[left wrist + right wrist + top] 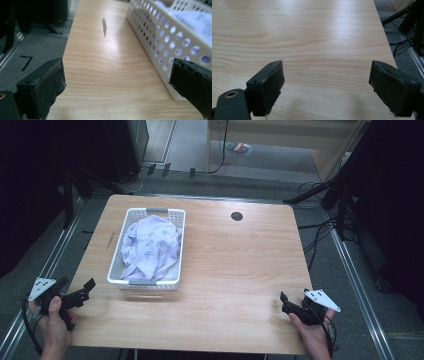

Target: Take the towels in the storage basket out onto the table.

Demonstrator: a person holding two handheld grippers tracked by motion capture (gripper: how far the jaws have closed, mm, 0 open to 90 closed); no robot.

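Basket [146, 282] of white plastic, holding crumpled pale cloth [150, 247], stands on the table [240, 270] left of centre, just beside the left gripper [82, 291]. Right gripper [290, 304] hovers near the front right corner. Both jaws gape wide, empty; bare wood lies between.

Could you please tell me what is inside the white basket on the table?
The white basket holds a crumpled pale lilac cloth with small dark prints, heaped to about rim height. Whatever may lie beneath the cloth is covered and cannot be seen.
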